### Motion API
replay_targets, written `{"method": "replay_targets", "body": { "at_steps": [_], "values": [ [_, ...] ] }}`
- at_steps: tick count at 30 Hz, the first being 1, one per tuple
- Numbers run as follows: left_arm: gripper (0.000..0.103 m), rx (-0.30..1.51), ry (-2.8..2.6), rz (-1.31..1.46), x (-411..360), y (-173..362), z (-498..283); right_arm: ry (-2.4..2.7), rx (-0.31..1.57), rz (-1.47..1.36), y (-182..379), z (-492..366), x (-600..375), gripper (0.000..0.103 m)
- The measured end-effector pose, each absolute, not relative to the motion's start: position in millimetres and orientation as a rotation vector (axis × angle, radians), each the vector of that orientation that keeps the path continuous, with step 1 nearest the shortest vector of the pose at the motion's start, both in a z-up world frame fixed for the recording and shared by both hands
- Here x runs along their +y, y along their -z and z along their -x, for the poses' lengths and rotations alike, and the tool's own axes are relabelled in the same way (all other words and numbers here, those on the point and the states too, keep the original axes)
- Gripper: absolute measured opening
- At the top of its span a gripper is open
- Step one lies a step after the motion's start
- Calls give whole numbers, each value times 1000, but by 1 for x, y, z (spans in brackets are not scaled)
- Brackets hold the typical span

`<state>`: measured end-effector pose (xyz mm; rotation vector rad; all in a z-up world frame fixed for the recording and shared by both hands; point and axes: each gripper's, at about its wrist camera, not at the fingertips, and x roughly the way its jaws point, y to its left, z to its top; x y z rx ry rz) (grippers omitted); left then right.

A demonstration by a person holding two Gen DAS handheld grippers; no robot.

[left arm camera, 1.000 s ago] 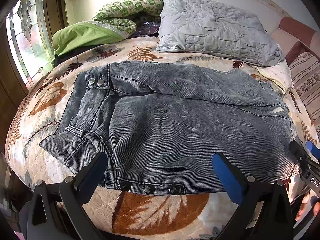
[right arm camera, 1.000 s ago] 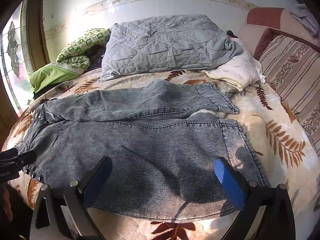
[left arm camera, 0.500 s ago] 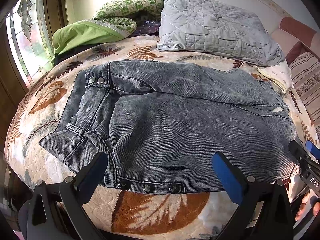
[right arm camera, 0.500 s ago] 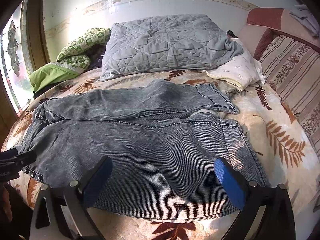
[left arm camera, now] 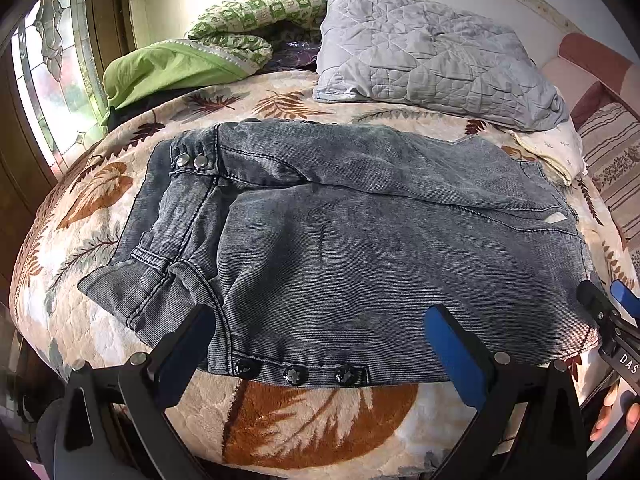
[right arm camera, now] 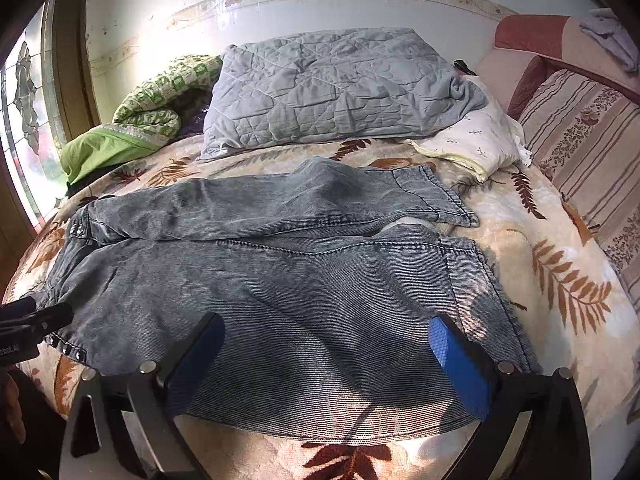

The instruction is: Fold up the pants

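Grey-blue denim pants [left arm camera: 360, 240] lie spread flat across the leaf-print bedspread [left arm camera: 312, 412], waistband with snap buttons to the left, two legs running right. They also show in the right wrist view [right arm camera: 280, 288]. My left gripper [left arm camera: 320, 336] is open and empty, hovering over the near waistband edge. My right gripper [right arm camera: 328, 352] is open and empty, hovering over the near leg close to its hem. The right gripper's tip shows at the left wrist view's right edge [left arm camera: 612, 320]; the left gripper's tip shows at the right wrist view's left edge [right arm camera: 32, 320].
A grey quilted pillow [right arm camera: 332, 88] and a white pillow [right arm camera: 480, 140] lie beyond the pants. A green blanket [left arm camera: 180, 64] is bunched at the back left by a stained-glass window [left arm camera: 52, 80]. A striped cushion [right arm camera: 588, 152] stands on the right.
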<state>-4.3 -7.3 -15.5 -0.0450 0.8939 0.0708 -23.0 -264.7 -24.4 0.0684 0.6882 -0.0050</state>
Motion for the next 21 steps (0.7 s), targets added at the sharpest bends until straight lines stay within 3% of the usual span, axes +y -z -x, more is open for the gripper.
{"method": "replay_targets", "body": {
  "at_steps": [10,16,21],
  "values": [
    [103,921,-103,215,38,21,9,-34,737,-136,30,24,-275,103],
    [103,952,-263,458,122,41,17,-139,936,-691,63,54,-346,103],
    [103,1007,-269,562,142,59,7,-32,983,-954,90,63,-402,103]
  ]
}}
